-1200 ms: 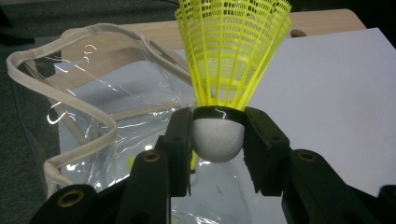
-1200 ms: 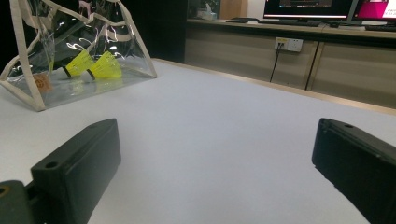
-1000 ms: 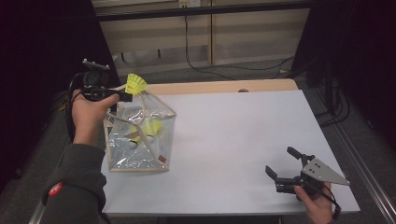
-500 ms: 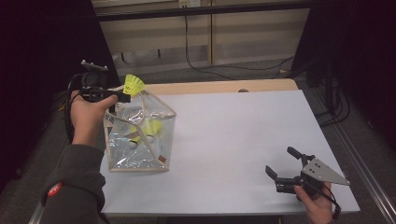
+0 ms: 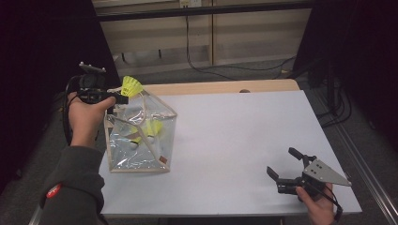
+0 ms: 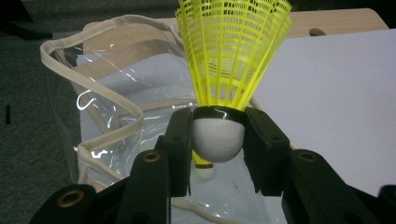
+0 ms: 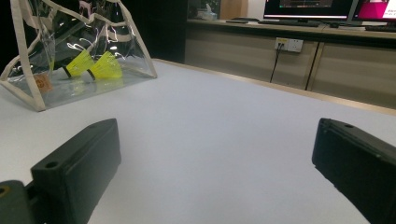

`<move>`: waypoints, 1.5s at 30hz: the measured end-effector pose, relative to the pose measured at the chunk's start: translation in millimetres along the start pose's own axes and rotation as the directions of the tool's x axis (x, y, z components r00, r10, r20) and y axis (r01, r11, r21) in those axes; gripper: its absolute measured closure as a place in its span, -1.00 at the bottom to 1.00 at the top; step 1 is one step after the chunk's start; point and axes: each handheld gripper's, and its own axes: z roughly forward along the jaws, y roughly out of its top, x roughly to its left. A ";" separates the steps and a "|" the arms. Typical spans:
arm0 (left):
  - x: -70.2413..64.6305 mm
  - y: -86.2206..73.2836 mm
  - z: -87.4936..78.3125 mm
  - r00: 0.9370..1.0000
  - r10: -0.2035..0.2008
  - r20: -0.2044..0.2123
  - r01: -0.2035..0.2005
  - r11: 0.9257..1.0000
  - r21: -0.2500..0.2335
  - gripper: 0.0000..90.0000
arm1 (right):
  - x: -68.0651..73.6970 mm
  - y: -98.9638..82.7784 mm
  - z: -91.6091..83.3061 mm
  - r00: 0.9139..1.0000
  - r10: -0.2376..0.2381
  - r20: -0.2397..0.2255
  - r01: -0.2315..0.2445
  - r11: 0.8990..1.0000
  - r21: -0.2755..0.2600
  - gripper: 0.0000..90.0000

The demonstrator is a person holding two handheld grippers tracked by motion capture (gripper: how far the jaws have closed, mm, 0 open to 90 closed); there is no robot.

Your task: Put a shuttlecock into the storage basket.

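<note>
Inspecting the far left of the counter [image 5: 234, 140], we found the left claw [image 6: 218, 140] clamped on a yellow shuttlecock's [image 6: 231, 51] white cork, above the clear bag's [image 5: 141, 140] open mouth. Two shuttlecocks [image 7: 93, 65] lay inside. The right claw [image 5: 286, 166] stood apart, empty, near right.

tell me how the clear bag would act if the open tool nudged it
The clear bag looks like thin, crinkled film with soft cloth trim, so it would probably buckle and slide rather than resist. Holding just two shuttlecocks, it likely weighs little.
</note>
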 end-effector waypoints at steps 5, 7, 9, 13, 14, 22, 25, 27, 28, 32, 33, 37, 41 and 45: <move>1.3 -1.1 0.9 1.000 -0.006 -0.005 0.006 1.000 -0.004 0.42 | -0.8 -0.2 0.0 1.000 -0.005 -0.002 0.005 1.000 0.001 -0.97; 1.8 -1.7 1.4 1.000 -0.005 -0.011 0.005 1.000 0.000 0.42 | -0.7 -0.1 -0.2 1.000 -0.005 0.000 0.005 1.000 0.002 -0.97; 2.7 -2.7 2.1 1.000 -0.009 -0.011 0.009 1.000 0.003 0.42 | -0.5 0.0 -0.2 1.000 -0.005 0.000 0.005 1.000 0.001 -0.97; 4.0 -3.6 1.9 1.000 -0.016 -0.016 0.016 1.000 0.001 0.42 | -0.7 0.3 -0.4 1.000 -0.005 0.001 0.005 1.000 -0.002 -0.97; 4.8 -3.9 1.6 1.000 -0.013 -0.015 0.013 1.000 0.003 0.42 | -0.8 0.3 -0.3 1.000 -0.004 0.002 0.004 1.000 -0.004 -0.97; 9.4 -6.2 1.6 1.000 -0.013 -0.023 0.013 1.000 0.012 0.42 | -0.8 0.2 -0.2 1.000 -0.005 0.001 0.005 1.000 -0.003 -0.97; 10.8 -8.0 2.5 0.999 -0.021 -0.030 0.022 1.000 0.009 0.42 | -0.7 0.3 -0.5 1.000 -0.002 0.000 0.002 1.000 -0.003 -0.97; 12.0 -8.8 2.5 0.999 -0.019 -0.034 0.020 1.000 0.017 0.42 | -0.5 0.4 -0.5 1.000 -0.001 0.000 0.001 1.000 -0.003 -0.97; 12.9 -9.2 2.5 0.999 -0.018 -0.036 0.018 1.000 0.019 0.42 | -0.6 0.4 -0.5 1.000 -0.001 0.000 0.001 1.000 -0.002 -0.97; 14.5 -10.5 3.3 0.999 -0.025 -0.040 0.026 0.999 0.019 0.42 | -0.6 0.4 -0.2 1.000 -0.004 0.001 0.004 1.000 -0.004 -0.97; 14.7 -10.6 3.4 0.999 -0.025 -0.040 0.026 0.999 0.023 0.42 | -0.7 0.4 -0.2 1.000 -0.004 0.001 0.004 1.000 -0.004 -0.97; 14.7 -12.1 5.9 0.999 -0.027 -0.041 0.029 0.999 0.029 0.42 | -0.5 0.5 -0.5 1.000 -0.001 -0.001 0.001 1.000 -0.002 -0.97; 15.7 -13.7 8.0 0.999 -0.033 -0.039 0.034 0.999 0.033 0.42 | -0.7 0.4 -0.4 1.000 -0.001 0.000 0.001 1.000 -0.004 -0.97; 15.1 -14.5 8.9 0.998 -0.044 -0.044 0.045 0.999 0.030 0.42 | -0.8 0.6 -0.8 1.000 0.001 -0.001 -0.001 1.000 -0.003 -0.97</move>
